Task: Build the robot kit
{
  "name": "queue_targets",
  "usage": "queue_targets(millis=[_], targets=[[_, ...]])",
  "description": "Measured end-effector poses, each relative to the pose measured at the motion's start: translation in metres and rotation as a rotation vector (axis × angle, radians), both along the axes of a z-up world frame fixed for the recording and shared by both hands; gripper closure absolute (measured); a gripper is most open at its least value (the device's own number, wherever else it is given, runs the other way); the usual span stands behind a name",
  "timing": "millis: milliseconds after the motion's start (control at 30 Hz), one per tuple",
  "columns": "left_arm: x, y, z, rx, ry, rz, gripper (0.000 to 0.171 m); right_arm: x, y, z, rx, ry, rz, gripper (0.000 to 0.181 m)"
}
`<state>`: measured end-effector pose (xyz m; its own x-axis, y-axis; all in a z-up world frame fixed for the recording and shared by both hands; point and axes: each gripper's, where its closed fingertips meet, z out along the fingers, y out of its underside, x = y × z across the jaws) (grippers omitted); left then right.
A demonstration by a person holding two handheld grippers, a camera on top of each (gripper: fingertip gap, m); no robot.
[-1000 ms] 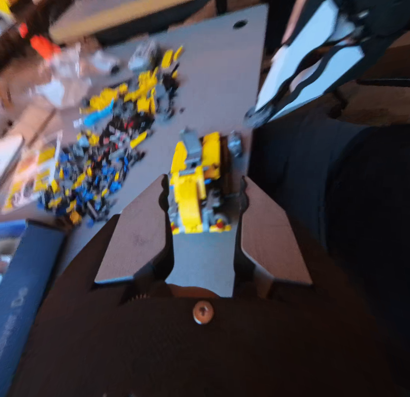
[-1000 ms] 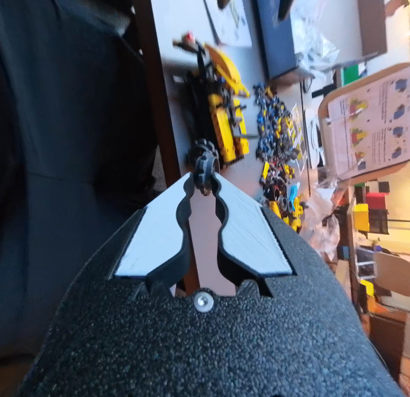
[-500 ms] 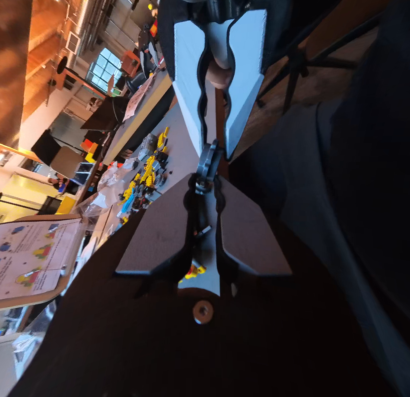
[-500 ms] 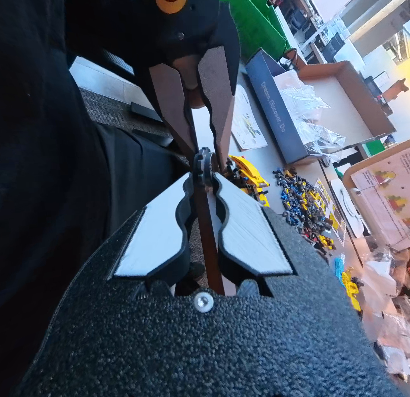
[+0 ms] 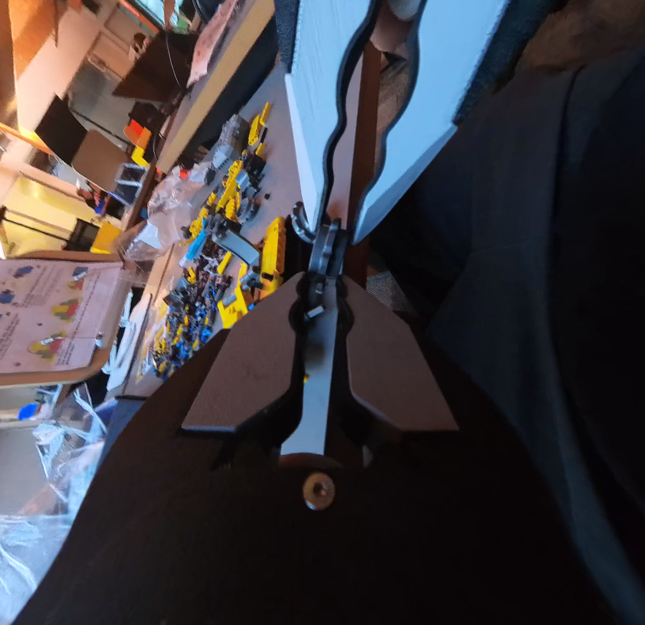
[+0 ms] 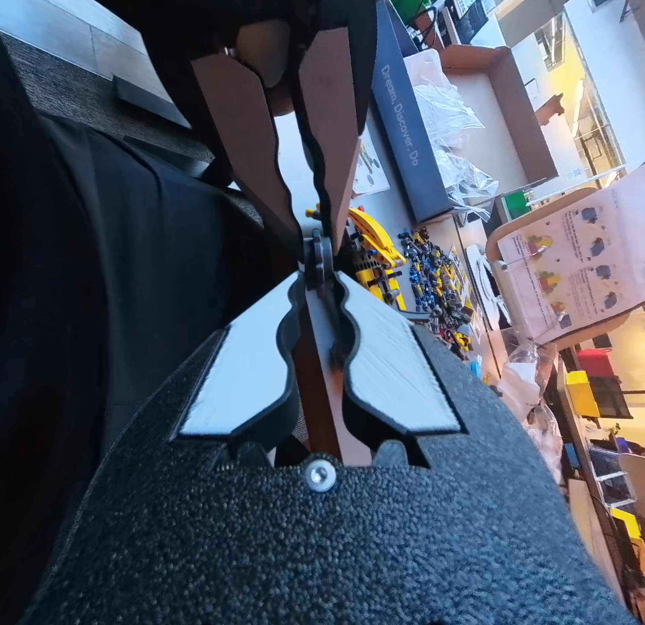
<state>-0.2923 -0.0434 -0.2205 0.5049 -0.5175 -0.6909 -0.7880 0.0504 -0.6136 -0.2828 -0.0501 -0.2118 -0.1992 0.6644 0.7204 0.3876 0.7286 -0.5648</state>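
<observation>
Left wrist view has the left gripper (image 5: 323,287) with its brown fingers pinched on a small dark gear (image 5: 324,248), and the right gripper (image 5: 340,220) meets it tip to tip, white fingers clamped on the same gear from the far side, so it hangs steady above the table (image 5: 279,175) edge. The yellow brick model (image 6: 373,259) sits just past the fingers.

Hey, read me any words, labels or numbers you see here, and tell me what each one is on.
Blue box: one line of pale lettering along its side; I don't repeat writing.
Sheet on a board: small print beside coloured pictures, too small to read.
Booklet: pictures only legible.
Gear, left gripper, right gripper: no writing seen.
</observation>
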Motion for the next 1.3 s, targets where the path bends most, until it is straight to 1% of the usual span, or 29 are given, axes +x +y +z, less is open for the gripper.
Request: queue_targets(millis=[67,200,333,433,600,700,800,967,1300], targets=[[0.003,-0.003,0.0,-0.021,-0.031,0.023,0.16,-0.002,-0.002,-0.003,-0.021,-0.008,0.006,0.163],[0.004,-0.008,-0.003,-0.059,-0.072,0.046,0.16,-0.005,-0.002,-0.007,-0.025,-0.029,0.011,0.165],[-0.001,-0.011,-0.003,-0.139,-0.201,0.074,0.159,-0.009,-0.003,-0.002,-0.073,0.01,0.007,0.165],[-0.009,-0.009,-0.006,-0.136,-0.166,0.127,0.159,-0.011,-0.002,-0.002,-0.072,0.016,0.0,0.166],[-0.009,-0.009,-0.009,-0.111,-0.128,0.13,0.159,-0.011,-0.003,-0.005,-0.011,0.011,-0.003,0.168],[-0.009,-0.009,-0.011,-0.127,-0.142,0.14,0.159,-0.01,-0.003,-0.006,-0.025,0.012,-0.005,0.167],[-0.012,-0.007,-0.014,-0.115,-0.093,0.155,0.16,-0.009,-0.011,0.0,-0.06,0.033,0.036,0.169],[-0.01,-0.009,-0.016,-0.117,-0.058,0.13,0.159,-0.006,-0.015,-0.004,-0.055,0.011,0.053,0.174],[-0.001,-0.015,-0.02,-0.14,-0.047,0.076,0.159,0.004,-0.019,-0.01,-0.111,-0.04,0.082,0.175]])
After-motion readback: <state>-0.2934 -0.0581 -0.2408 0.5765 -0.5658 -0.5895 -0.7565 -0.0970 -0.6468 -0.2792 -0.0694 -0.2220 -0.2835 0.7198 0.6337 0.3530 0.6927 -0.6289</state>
